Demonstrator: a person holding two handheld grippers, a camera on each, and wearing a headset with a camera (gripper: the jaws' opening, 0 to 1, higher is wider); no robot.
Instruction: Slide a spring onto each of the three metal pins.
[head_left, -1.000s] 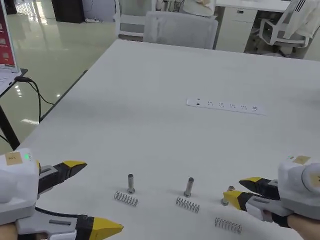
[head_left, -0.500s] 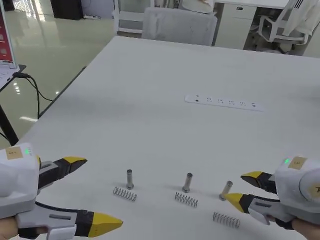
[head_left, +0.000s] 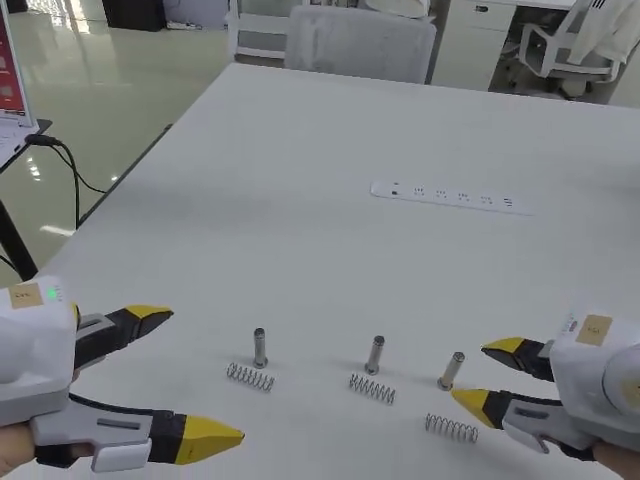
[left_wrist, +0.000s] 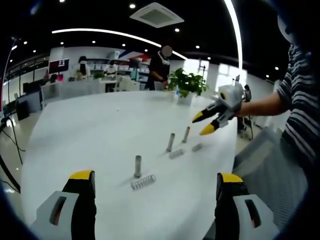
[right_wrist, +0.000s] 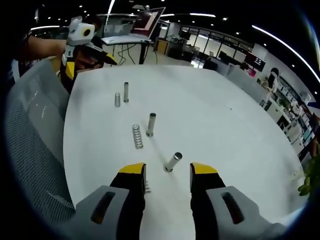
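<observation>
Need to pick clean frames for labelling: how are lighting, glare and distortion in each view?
Head view: even light, sharp pins, glare on the floor. Left gripper view: fisheye bends the ceiling light into an arc. Right gripper view: table edge strongly bowed.

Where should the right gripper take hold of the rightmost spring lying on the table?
Probably across its middle coils, from above: the rightmost spring lies flat on the table, its ends free, near the open right gripper and clear of the nearest pin.
</observation>
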